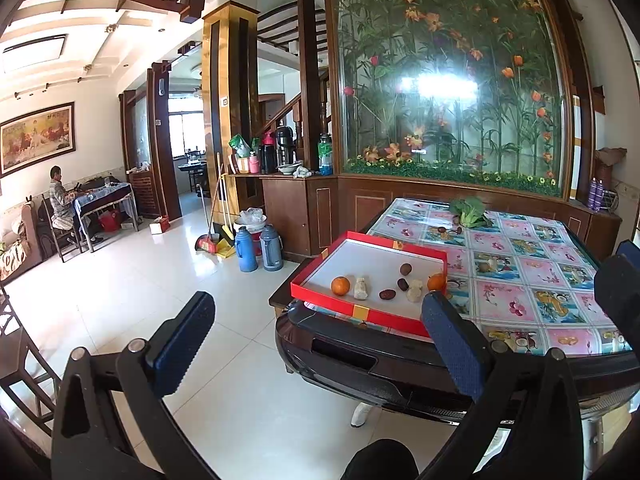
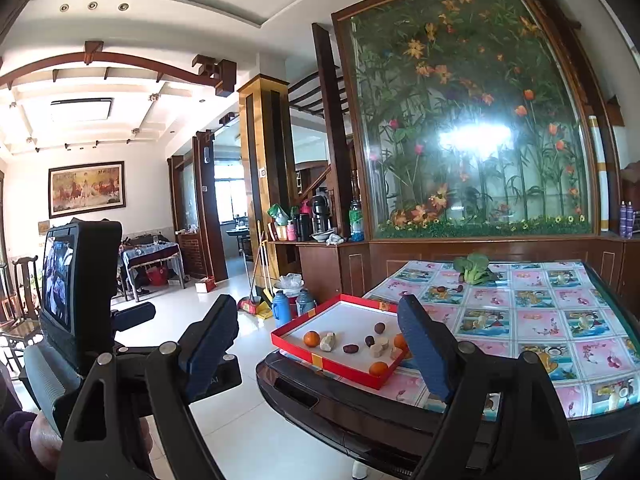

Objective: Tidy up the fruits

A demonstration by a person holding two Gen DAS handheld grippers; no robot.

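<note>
Red-rimmed tray (image 2: 294,343) on tabletop (image 2: 520,320) corner, well ahead of both fingers: oranges (image 2: 311,338), dark fruits (image 2: 379,327), pale pieces (image 2: 328,342) scattered inside. Left gripper (image 1: 320,340) and right gripper (image 2: 316,344) spread, empty. Probably light, round, prone to rolling; best pinched across the middle.

No text is showing clearly enough to read; the faint letters on the left gripper (image 2: 218,378) are staying unclear.

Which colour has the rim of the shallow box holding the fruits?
Red; the box rim shows best in the left wrist view.
</note>
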